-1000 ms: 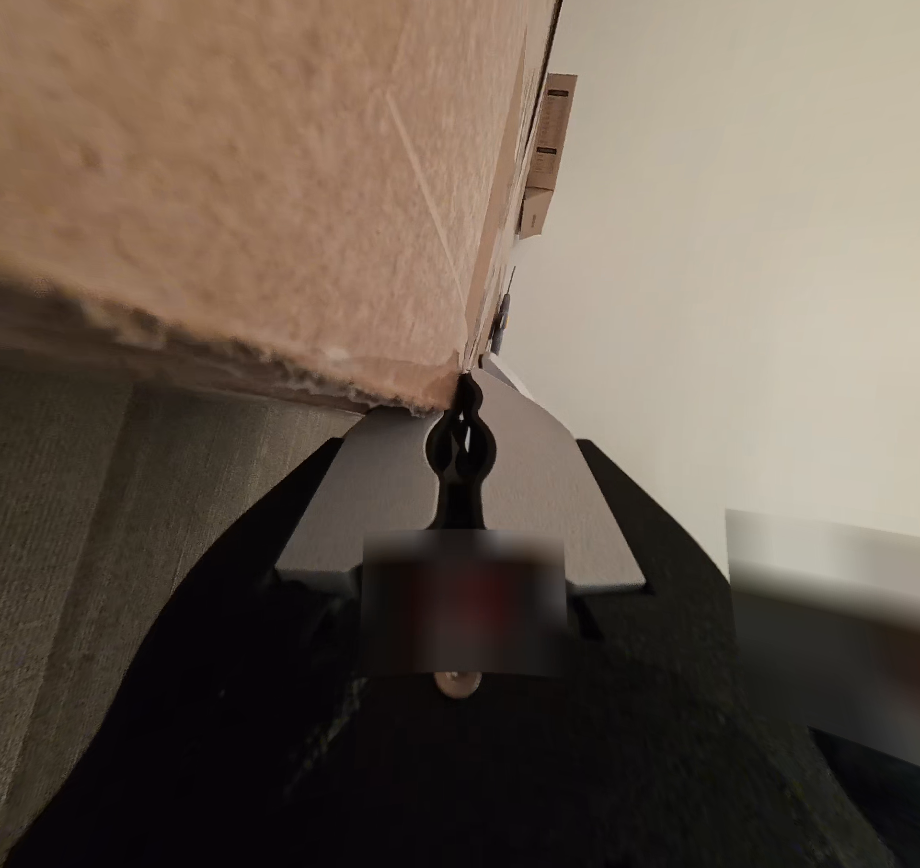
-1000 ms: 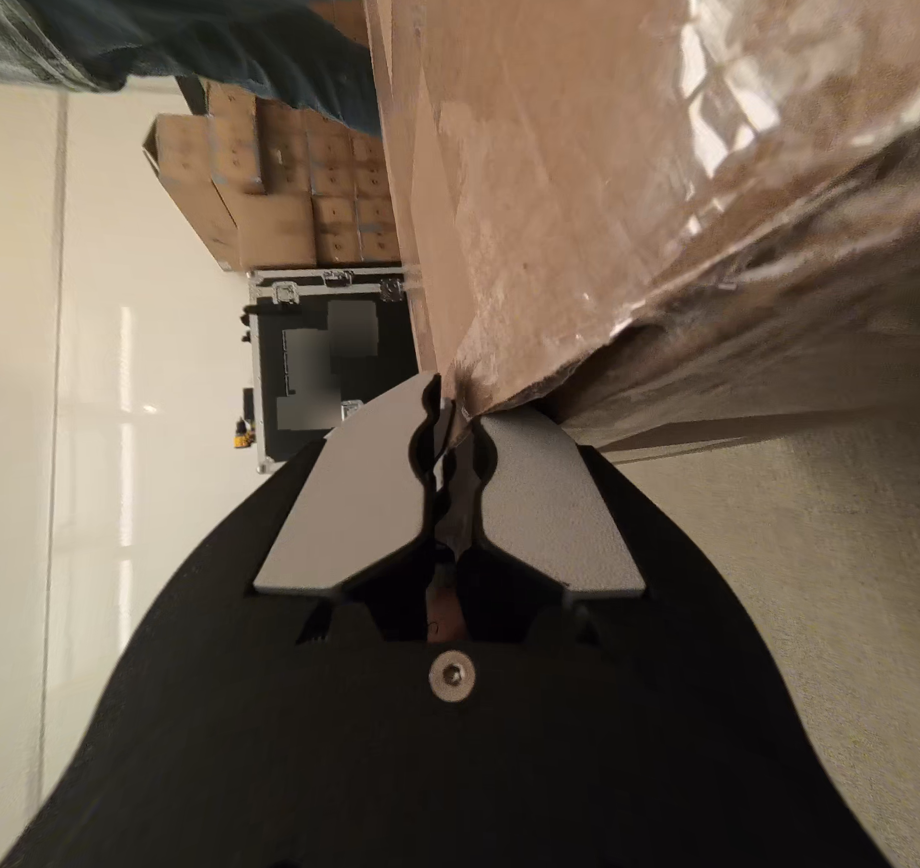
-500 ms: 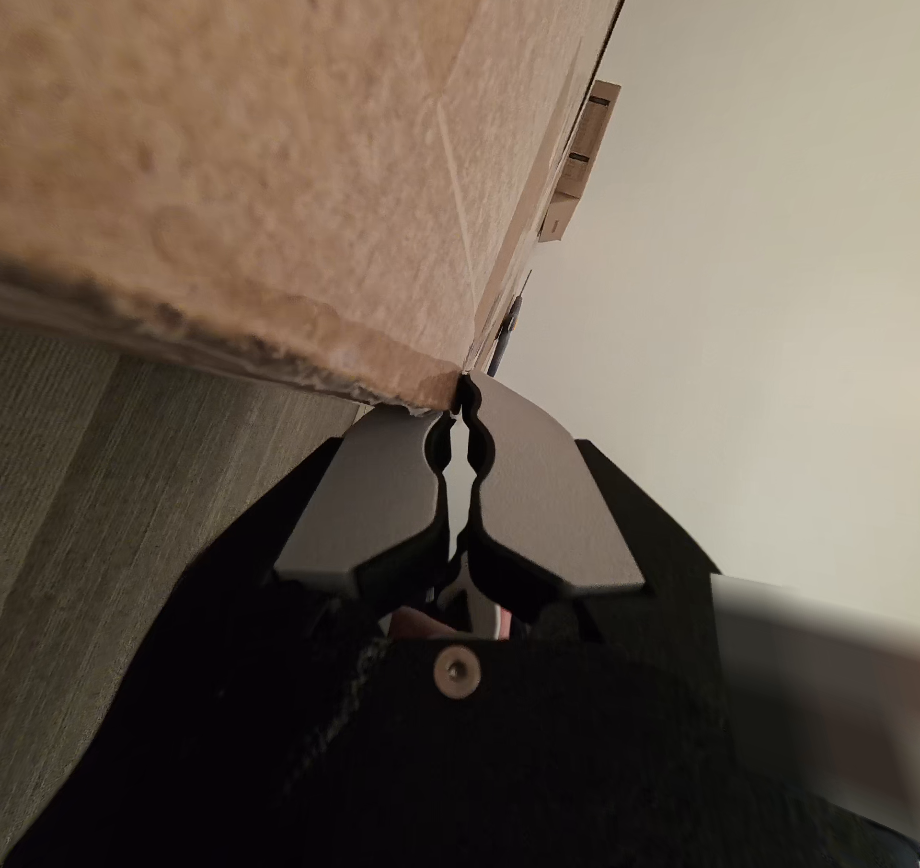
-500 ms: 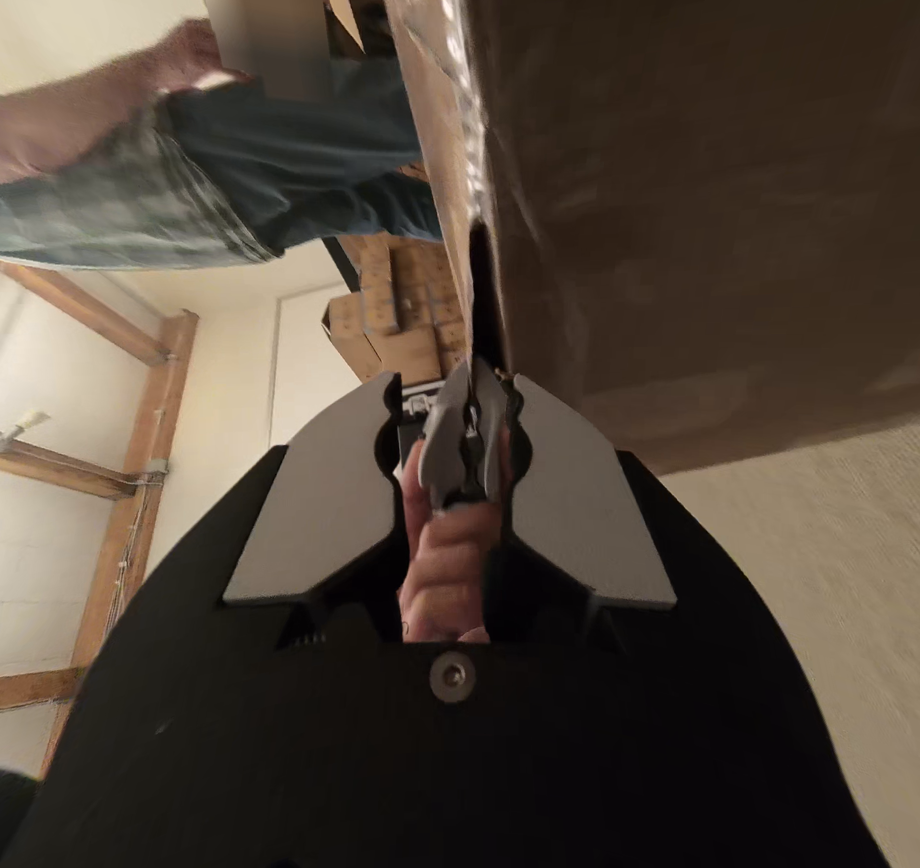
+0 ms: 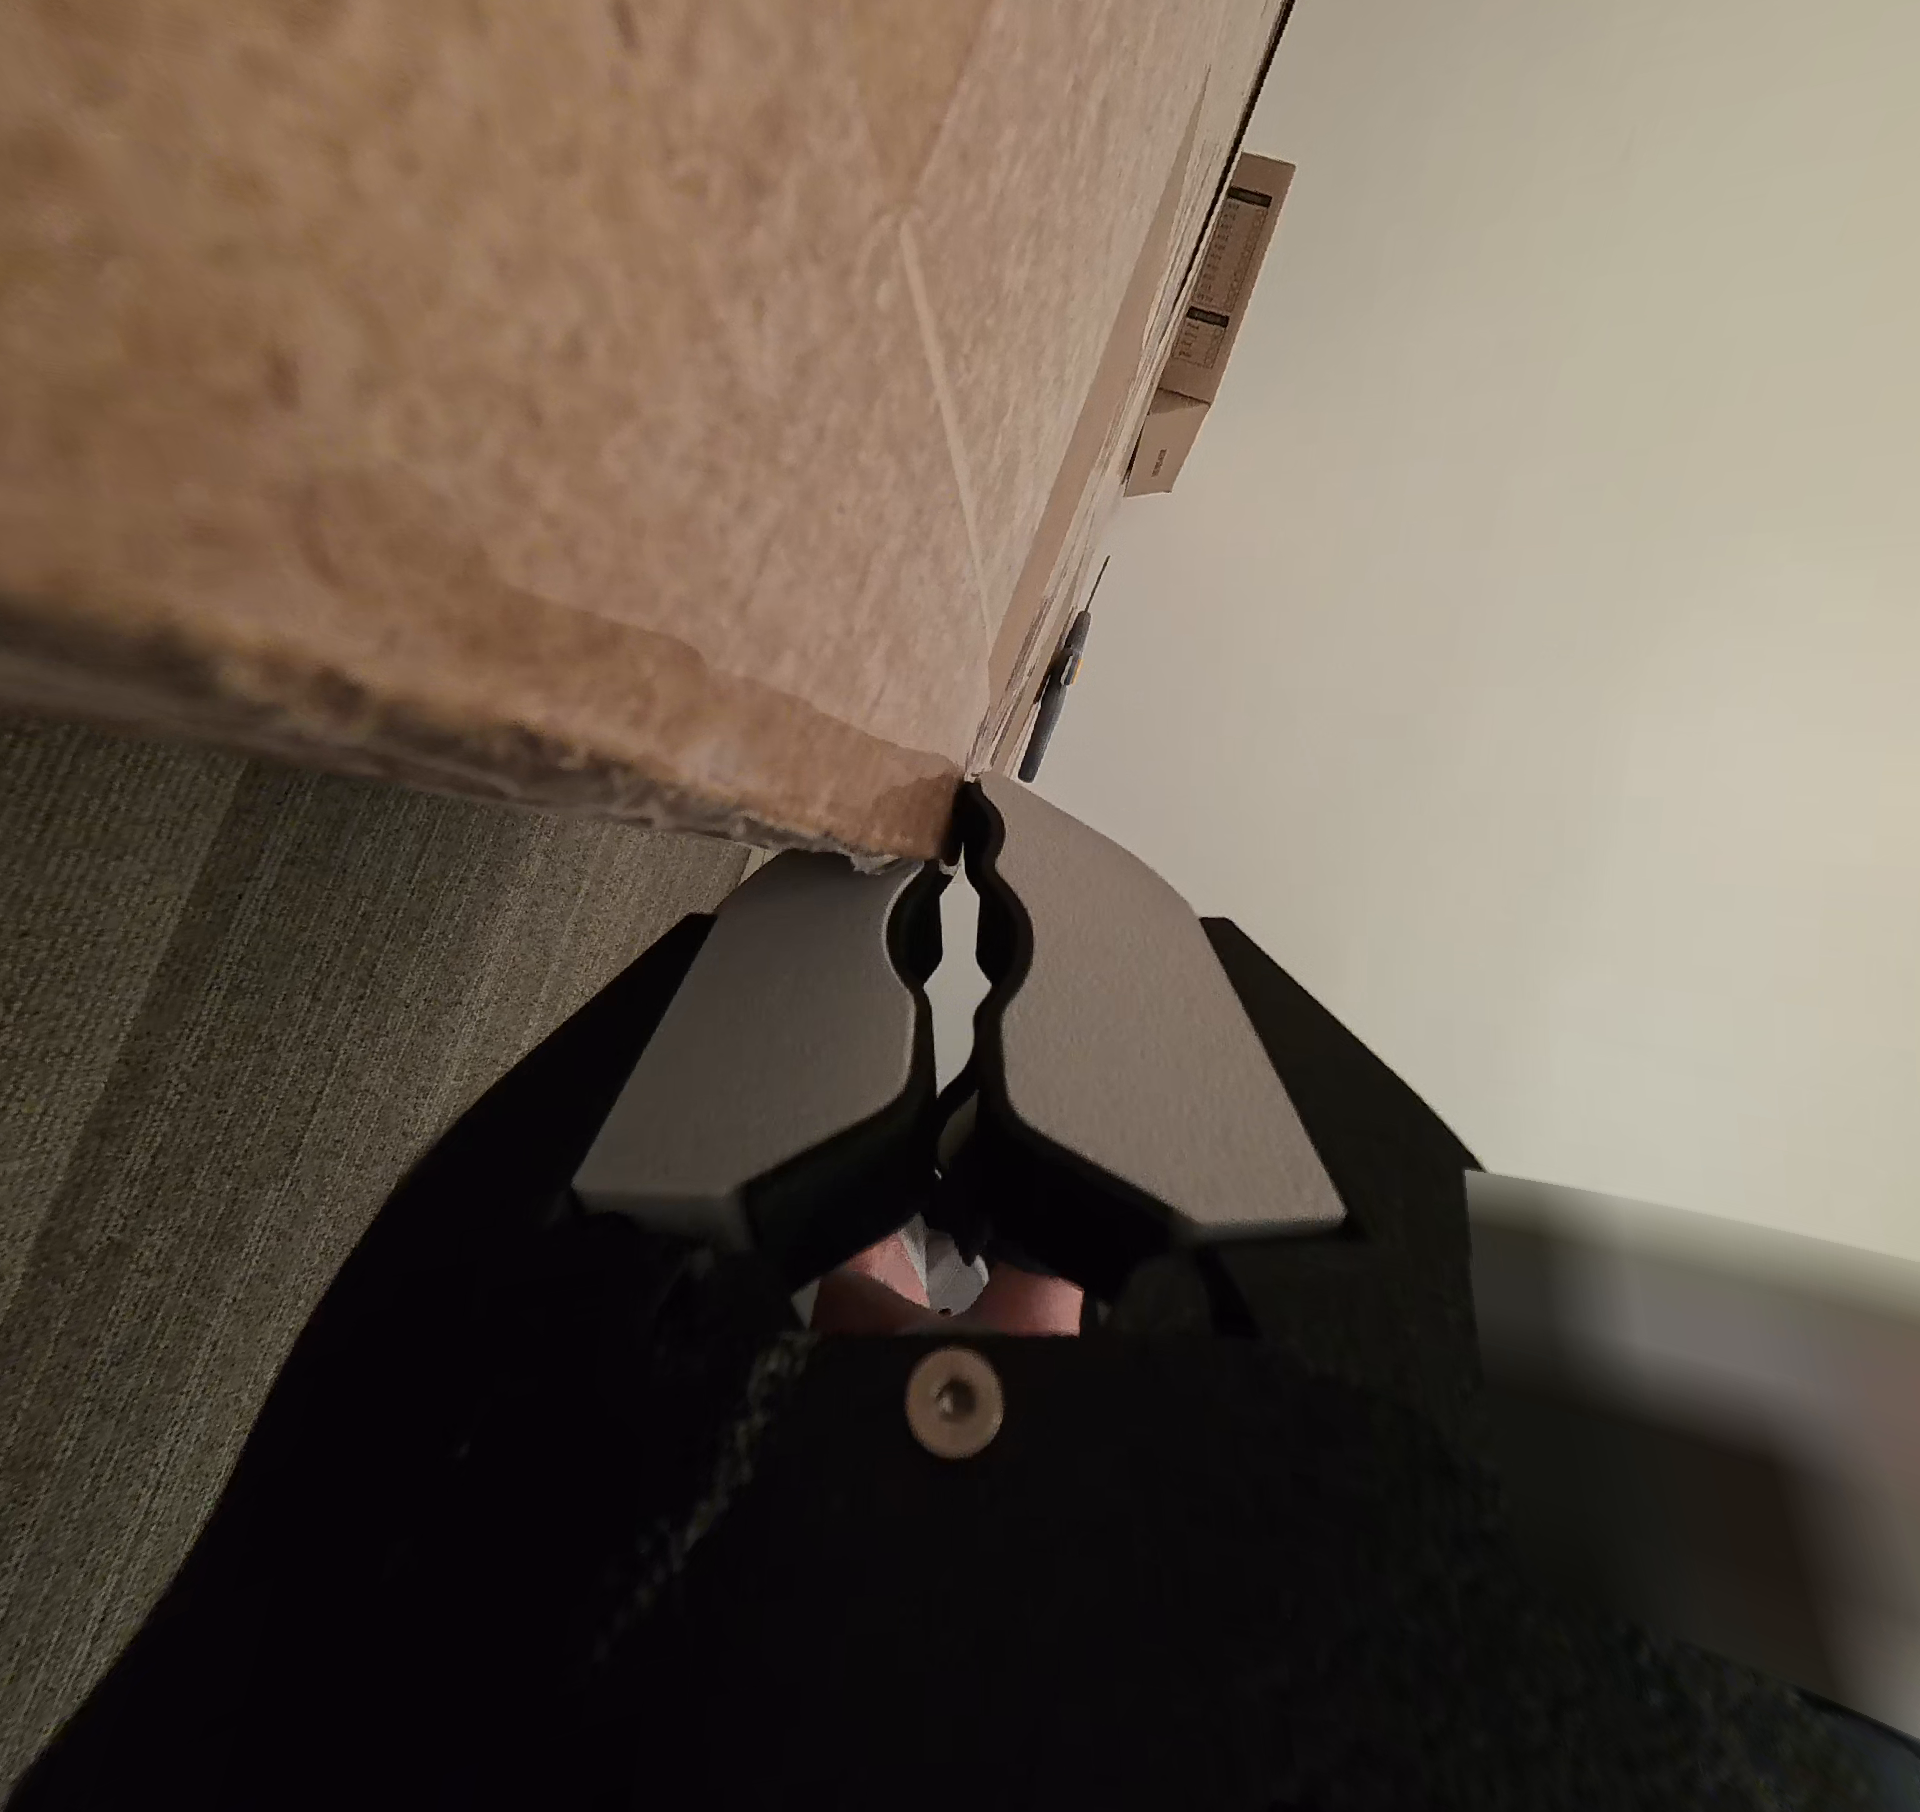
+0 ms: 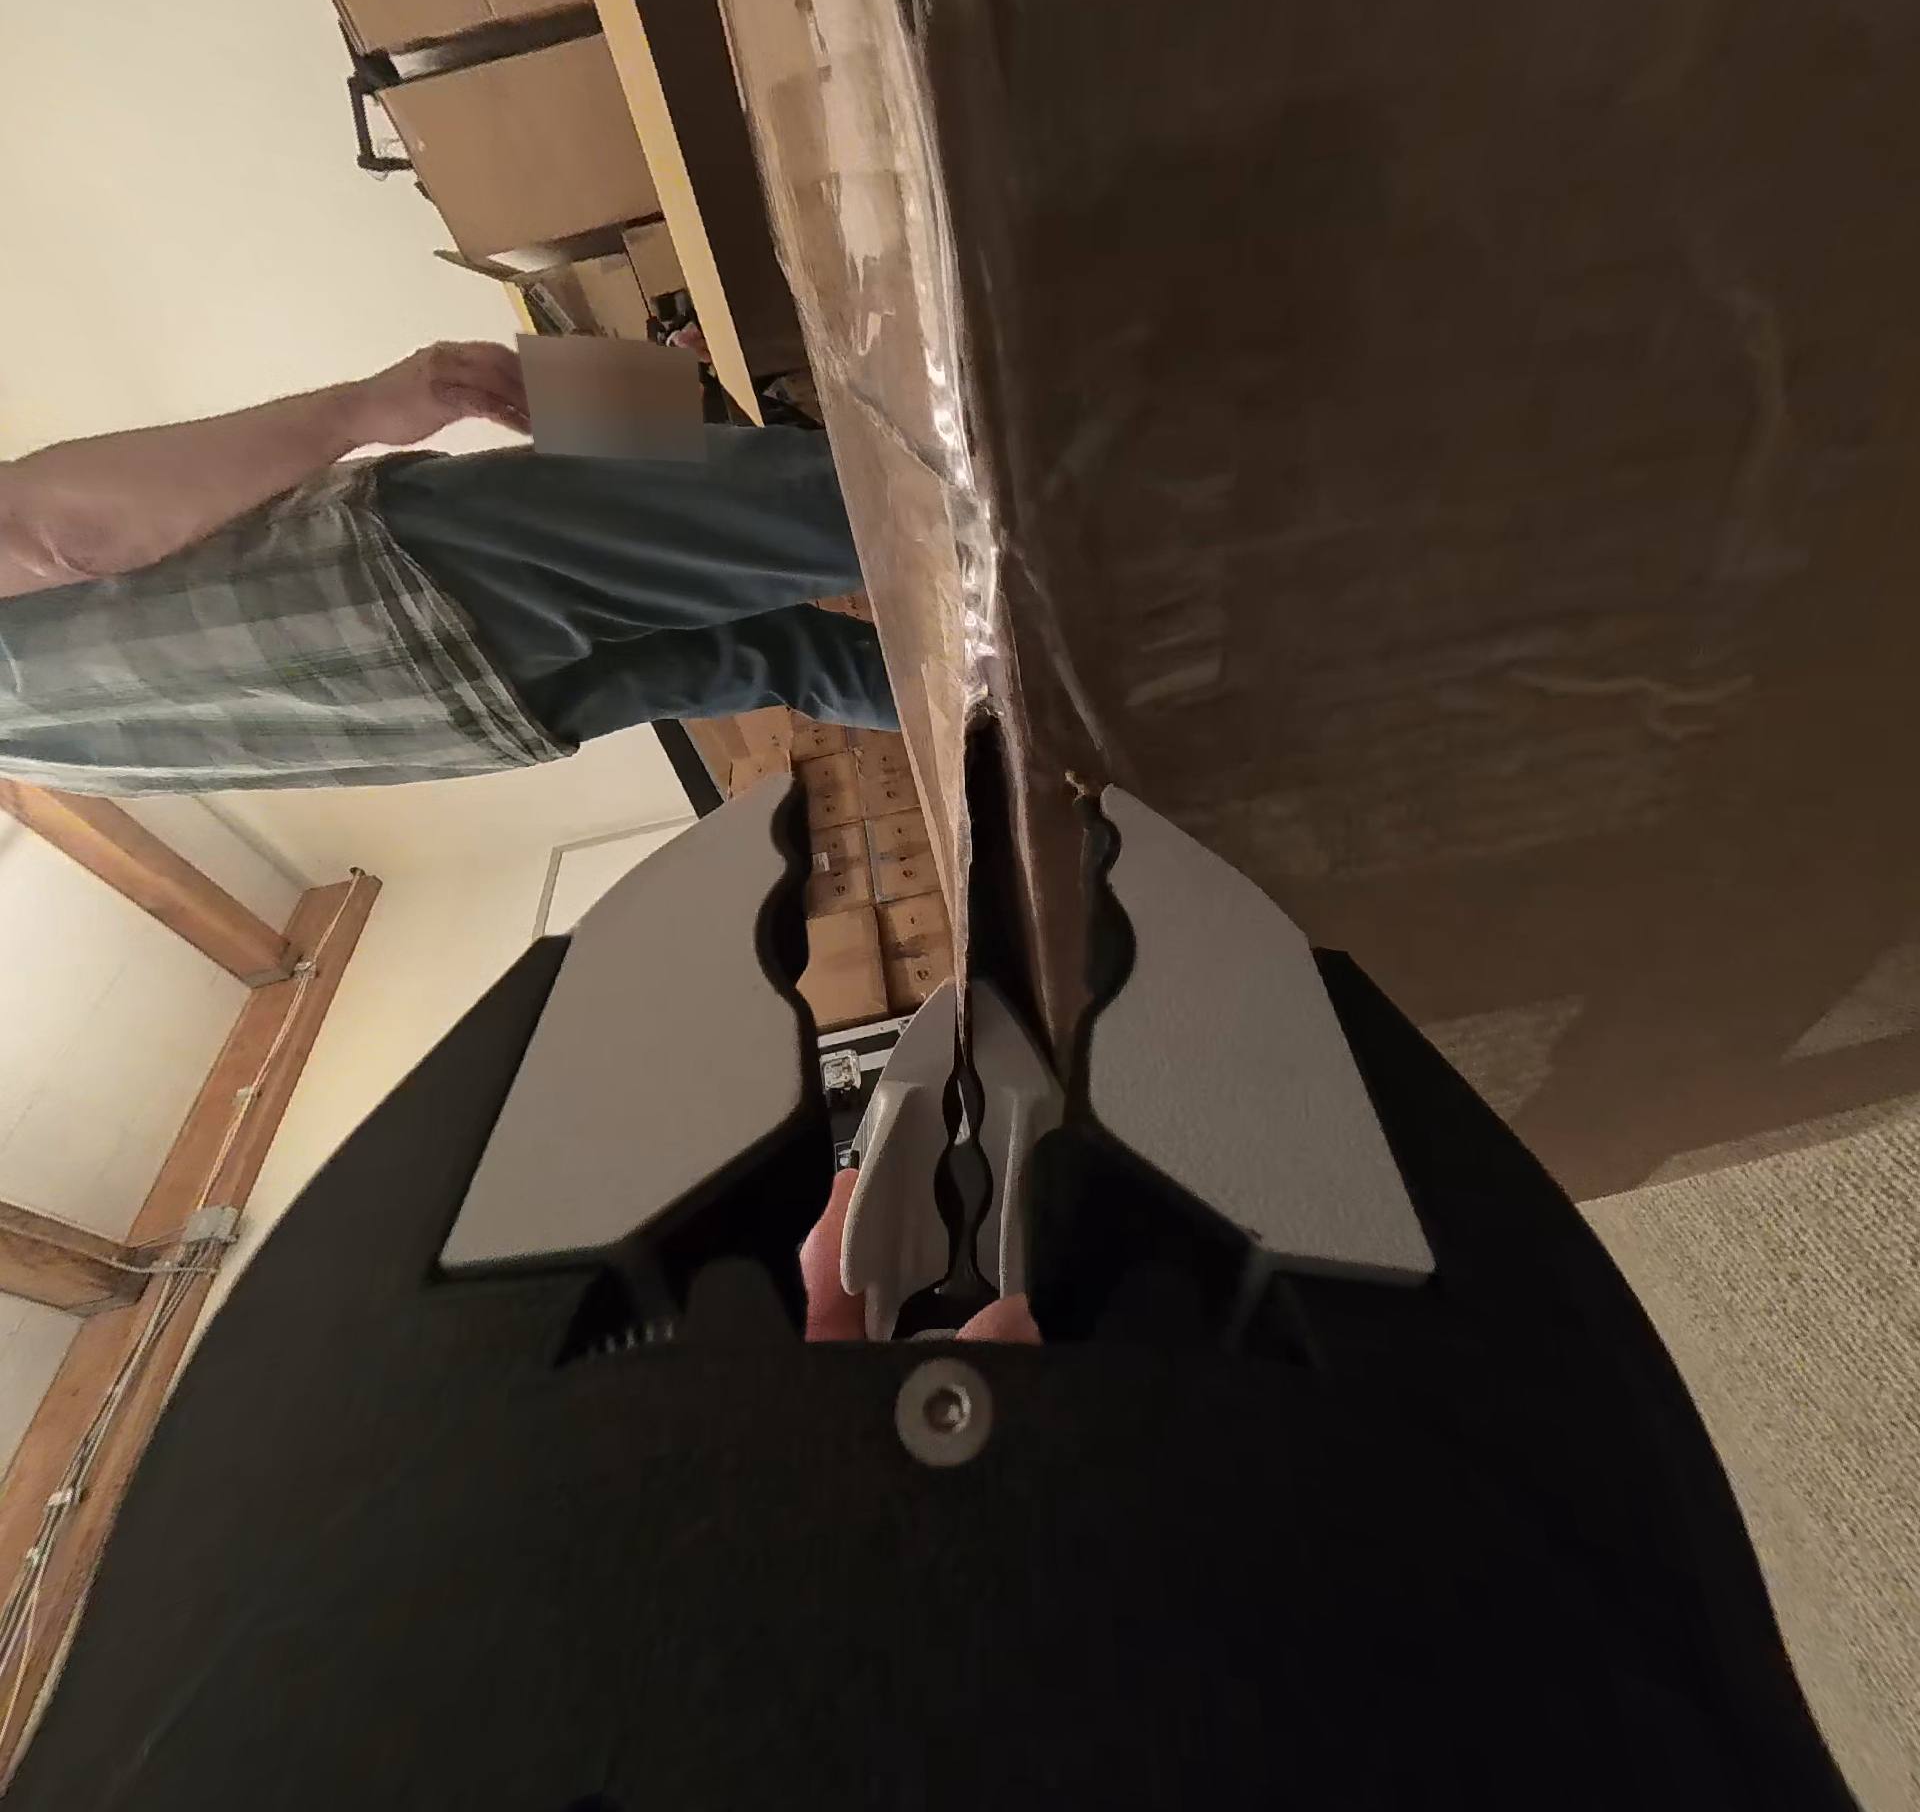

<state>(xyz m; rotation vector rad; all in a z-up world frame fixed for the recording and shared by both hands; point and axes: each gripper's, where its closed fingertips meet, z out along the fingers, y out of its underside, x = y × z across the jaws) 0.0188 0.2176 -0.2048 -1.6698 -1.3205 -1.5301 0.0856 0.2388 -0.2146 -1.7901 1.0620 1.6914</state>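
At the bottom corner of a big cardboard box (image 5: 582,308), the left gripper (image 5: 961,827) has its two fingers pinched together on the thin corner edge of the cardboard, with only narrow slits showing between them lower down. Grey carpet (image 5: 208,1035) lies under the box on that side, and a pale wall (image 5: 1558,515) stands behind. Farther along the box's side a small tan label (image 5: 1210,328) sticks out.

The right gripper (image 6: 935,806) stands with its fingers well apart around a split edge of the same box (image 6: 1455,412), whose side is covered in shiny clear film; the right finger touches the cardboard. The left gripper (image 6: 961,1066) shows through the gap, clamped on that edge. Beyond it are stacked cartons (image 6: 862,879), a person (image 6: 364,599) in a checked shirt, and wooden beams (image 6: 208,1014) on the wall.
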